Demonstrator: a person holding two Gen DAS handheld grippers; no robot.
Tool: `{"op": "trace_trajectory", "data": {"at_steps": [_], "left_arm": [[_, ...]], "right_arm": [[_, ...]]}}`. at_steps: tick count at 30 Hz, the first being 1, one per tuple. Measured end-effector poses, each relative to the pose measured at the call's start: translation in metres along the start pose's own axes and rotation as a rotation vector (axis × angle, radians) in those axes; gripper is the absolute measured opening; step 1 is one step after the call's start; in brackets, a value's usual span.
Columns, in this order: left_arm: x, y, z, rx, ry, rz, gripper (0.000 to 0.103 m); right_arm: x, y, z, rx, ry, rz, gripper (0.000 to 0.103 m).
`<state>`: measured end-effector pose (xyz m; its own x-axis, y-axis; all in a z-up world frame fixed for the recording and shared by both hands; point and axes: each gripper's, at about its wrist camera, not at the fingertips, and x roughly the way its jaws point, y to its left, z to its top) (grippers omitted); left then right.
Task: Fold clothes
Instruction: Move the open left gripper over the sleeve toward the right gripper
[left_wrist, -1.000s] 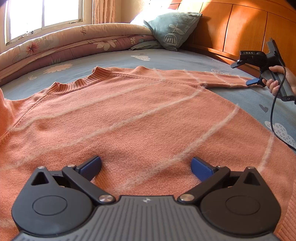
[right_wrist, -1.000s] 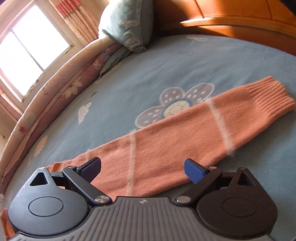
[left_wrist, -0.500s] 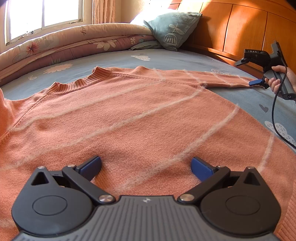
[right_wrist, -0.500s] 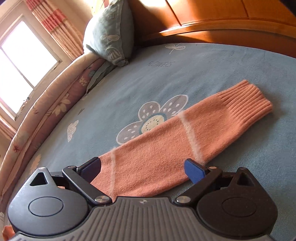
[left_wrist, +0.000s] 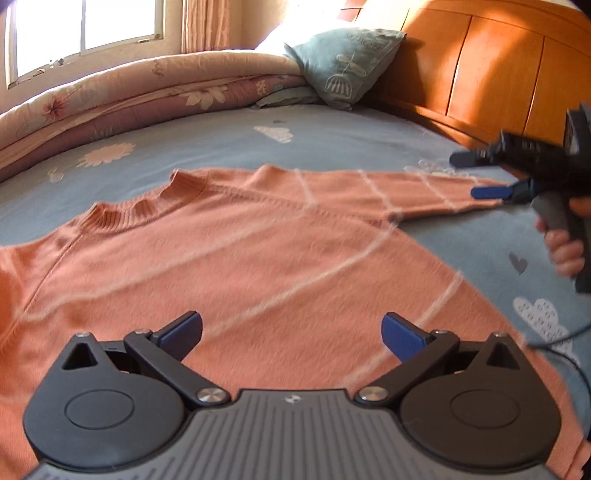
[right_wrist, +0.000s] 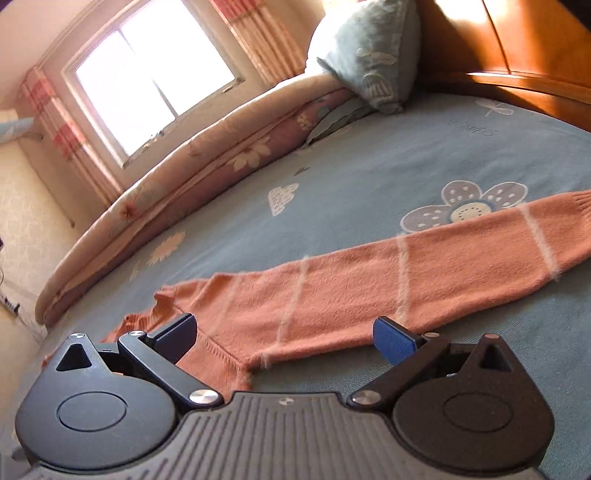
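In the left wrist view the left gripper (left_wrist: 291, 328) hangs wide over the orange sweater (left_wrist: 229, 258) spread mid-frame for folding, while the right wrist view shows the right gripper (right_wrist: 284, 336) wide above its sleeve (right_wrist: 406, 280), presumably to pinch it.

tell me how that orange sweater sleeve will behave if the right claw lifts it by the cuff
Likely floppy: the sleeve lies limp and flat on the blue bedsheet, so it should drape from the right claw. Its fuzzy knit probably grips rather than slips. Still joined to the sweater, it may tug the body along.
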<state>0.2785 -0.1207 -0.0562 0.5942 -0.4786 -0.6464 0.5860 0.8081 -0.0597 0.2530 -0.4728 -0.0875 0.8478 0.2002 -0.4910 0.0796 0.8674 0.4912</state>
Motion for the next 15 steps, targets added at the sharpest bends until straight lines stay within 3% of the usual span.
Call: {"op": "trace_trajectory", "data": {"at_steps": [3, 7, 11, 15], "left_arm": [[0.03, 0.0, 0.057, -0.02, -0.01, -0.097, 0.102], [0.105, 0.012, 0.114, -0.141, 0.043, -0.2, 0.102], [0.174, 0.035, 0.13, -0.288, 0.105, -0.229, 0.102], [0.212, 0.056, 0.129, -0.408, 0.112, -0.236, 0.102]], "right_arm": [[0.013, -0.01, -0.003, 0.01, 0.058, 0.012, 0.103], [0.02, -0.03, 0.006, 0.114, 0.08, 0.018, 0.103], [0.023, -0.038, 0.008, 0.124, 0.084, 0.007, 0.103], [0.03, -0.045, 0.006, 0.14, 0.114, -0.029, 0.103]]}}
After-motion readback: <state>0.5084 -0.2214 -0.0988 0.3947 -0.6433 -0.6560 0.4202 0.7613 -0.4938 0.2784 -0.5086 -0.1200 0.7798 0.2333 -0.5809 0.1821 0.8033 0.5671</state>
